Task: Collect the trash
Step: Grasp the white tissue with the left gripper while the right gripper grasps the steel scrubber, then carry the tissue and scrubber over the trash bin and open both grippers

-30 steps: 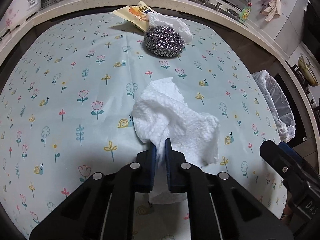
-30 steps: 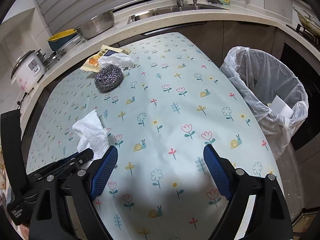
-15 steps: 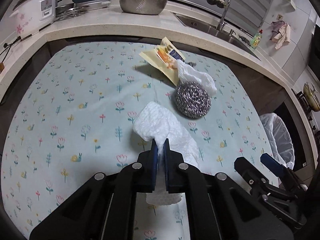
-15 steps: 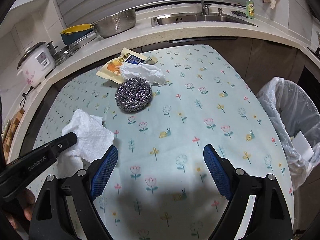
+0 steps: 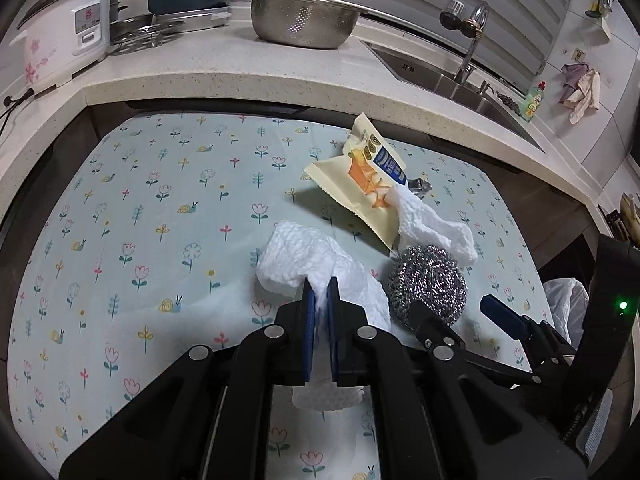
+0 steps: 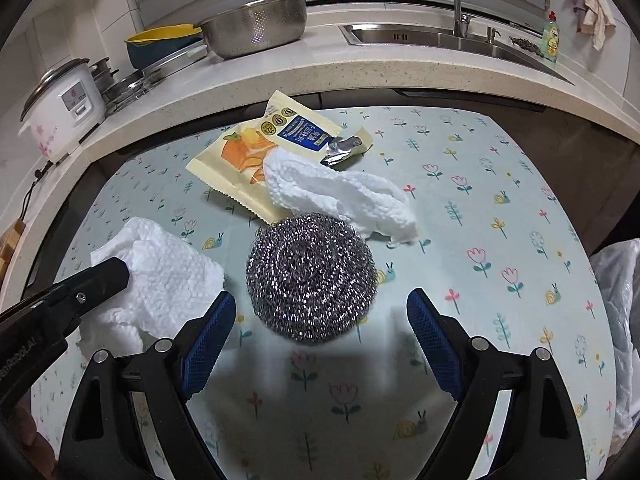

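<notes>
My left gripper (image 5: 320, 286) is shut on a crumpled white paper towel (image 5: 304, 256), which hangs from its pads above the flowered tablecloth (image 5: 160, 240). In the right wrist view that towel (image 6: 172, 280) shows at the left. My right gripper (image 6: 320, 300) is open and wide, its blue pads just short of a steel wool scourer (image 6: 312, 276) on either side, not touching it. Behind the scourer lie a second white paper towel (image 6: 340, 196) and a yellow snack wrapper (image 6: 240, 156), the towel overlapping the wrapper.
A bin lined with a clear bag (image 6: 620, 280) stands off the table's right edge. Beyond the table runs a counter with a rice cooker (image 6: 64, 108), a steel colander (image 6: 256, 28), a sink (image 6: 440, 36) and a dish soap bottle (image 6: 550, 38).
Both grippers have moved toward the table's far end. The left one carries the paper towel along with it. The right one has come up to the scourer, still wide open.
</notes>
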`<state>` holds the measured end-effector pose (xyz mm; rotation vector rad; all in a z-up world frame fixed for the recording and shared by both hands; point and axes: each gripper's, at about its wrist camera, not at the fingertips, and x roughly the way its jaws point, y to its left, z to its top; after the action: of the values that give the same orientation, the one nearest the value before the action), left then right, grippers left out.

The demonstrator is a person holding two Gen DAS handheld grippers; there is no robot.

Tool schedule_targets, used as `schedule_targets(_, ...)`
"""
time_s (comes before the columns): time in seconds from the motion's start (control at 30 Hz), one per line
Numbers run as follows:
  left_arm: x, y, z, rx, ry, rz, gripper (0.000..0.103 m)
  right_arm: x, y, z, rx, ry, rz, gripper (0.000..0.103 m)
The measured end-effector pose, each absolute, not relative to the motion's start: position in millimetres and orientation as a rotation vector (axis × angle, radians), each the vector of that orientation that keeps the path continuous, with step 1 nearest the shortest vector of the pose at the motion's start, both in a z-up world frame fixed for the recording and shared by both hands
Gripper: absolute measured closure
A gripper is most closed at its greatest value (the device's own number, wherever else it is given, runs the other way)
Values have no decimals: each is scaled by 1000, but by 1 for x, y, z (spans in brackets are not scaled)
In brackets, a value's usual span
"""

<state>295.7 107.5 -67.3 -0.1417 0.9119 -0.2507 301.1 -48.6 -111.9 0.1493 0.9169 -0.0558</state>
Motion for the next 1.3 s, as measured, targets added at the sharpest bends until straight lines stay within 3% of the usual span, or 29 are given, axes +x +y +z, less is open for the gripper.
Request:
schedule_targets(0.23, 313, 112, -73, -152, 913, -245, 97, 323, -38, -123, 124, 924, -39, 19)
schedule_targets(0.33, 314, 113, -74, -153, 914, -245, 97, 322, -36, -123, 112, 920, -34, 30)
schedule_targets(0.4, 313, 114, -72, -154, 912, -244, 97, 318, -37, -121, 123, 921, -21, 31)
schedule_targets(0.83, 274, 100, -34, -151, 863, -282, 97, 257, -51, -68, 173, 826, -6, 32)
schedule_targets(1.3, 200, 25, 18, -78, 790, -407, 97, 166, -128, -25, 221, 743, -132, 31)
